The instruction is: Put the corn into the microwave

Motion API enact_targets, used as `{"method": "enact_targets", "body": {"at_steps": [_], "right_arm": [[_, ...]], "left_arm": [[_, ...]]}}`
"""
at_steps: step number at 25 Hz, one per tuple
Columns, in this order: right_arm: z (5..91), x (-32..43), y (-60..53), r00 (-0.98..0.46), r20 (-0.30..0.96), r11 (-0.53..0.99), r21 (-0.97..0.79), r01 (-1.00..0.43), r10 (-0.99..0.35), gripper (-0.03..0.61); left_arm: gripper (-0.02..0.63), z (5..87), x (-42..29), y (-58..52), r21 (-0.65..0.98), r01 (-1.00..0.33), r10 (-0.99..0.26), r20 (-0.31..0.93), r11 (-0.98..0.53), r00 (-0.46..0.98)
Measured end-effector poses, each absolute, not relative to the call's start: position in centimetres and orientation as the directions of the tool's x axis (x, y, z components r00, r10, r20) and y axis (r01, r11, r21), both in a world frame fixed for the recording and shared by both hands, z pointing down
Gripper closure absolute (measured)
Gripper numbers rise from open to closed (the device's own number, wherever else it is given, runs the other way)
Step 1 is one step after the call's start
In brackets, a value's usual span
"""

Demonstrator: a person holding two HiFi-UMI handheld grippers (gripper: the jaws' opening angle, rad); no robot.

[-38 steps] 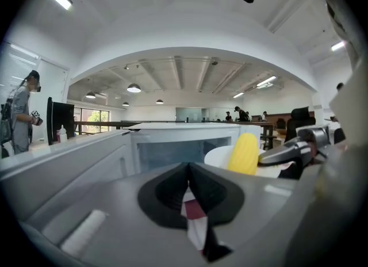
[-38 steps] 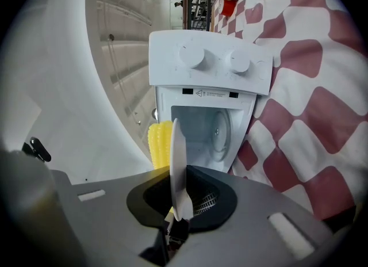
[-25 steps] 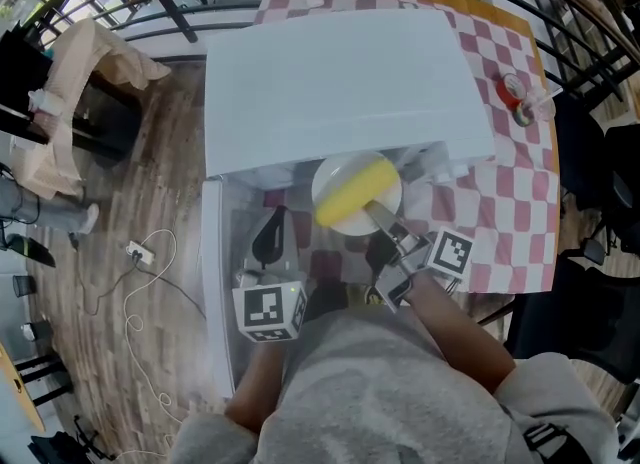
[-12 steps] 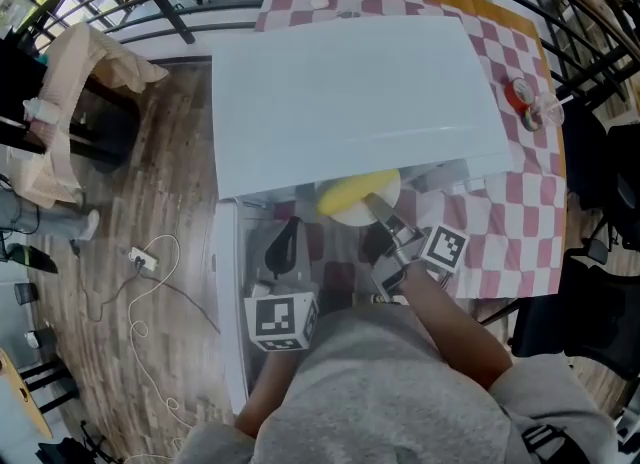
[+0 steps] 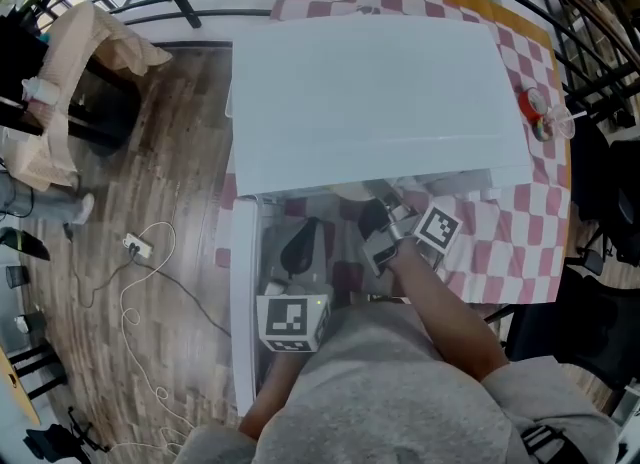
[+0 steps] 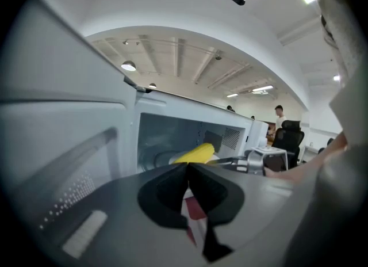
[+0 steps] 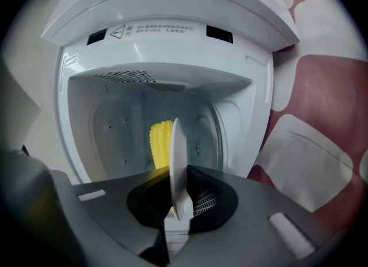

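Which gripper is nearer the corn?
Right. The right gripper grips the plate rim with the corn just past its jaws; the left gripper sits back beside the open microwave door, shut.

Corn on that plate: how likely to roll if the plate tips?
Likely rolls easily: the corn is a round cob lying loose on a smooth white plate. The right gripper pinches only one rim edge, so the plate may pivot or droop. Plate looks rigid, probably slick to grip.

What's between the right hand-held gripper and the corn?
Only the white plate: the right hand-held gripper clamps its rim, and the corn lies on it inside the microwave. Seen in the right gripper view.
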State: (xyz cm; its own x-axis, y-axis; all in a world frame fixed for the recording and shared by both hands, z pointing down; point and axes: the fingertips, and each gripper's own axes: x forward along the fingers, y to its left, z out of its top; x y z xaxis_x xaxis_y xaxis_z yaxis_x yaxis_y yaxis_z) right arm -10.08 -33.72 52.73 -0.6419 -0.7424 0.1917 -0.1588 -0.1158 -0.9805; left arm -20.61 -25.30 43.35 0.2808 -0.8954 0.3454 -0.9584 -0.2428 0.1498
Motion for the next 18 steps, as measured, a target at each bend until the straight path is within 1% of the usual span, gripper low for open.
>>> {"method": "enact_targets", "body": {"at_steps": [5, 15, 18], "right_arm": [[53.5, -10.4, -34.8, -0.622, 0.215, -0.144, -0.976, -0.164, -0.753, 0.549], [54.0, -10.7, -34.9, -0.633, 0.249, -0.176, -0.968, -0.178, -0.733, 0.546], [53.4, -10.8, -35.1, -0.647, 0.226, -0.139, -0.973, -0.183, -0.728, 0.540]], "left_arm": [[0.603, 43.5, -20.8, -25.2, 0.153, -0.960, -0.896, 0.349, -0.236, 0.276], [0.603, 43.8, -20.6, -25.1, 0.146, -0.961, -0.892, 0.361, -0.235, 0.273], [0.603, 43.9, -20.6, -25.0, 0.140, -0.962, -0.891, 0.364, -0.235, 0.271]]}}
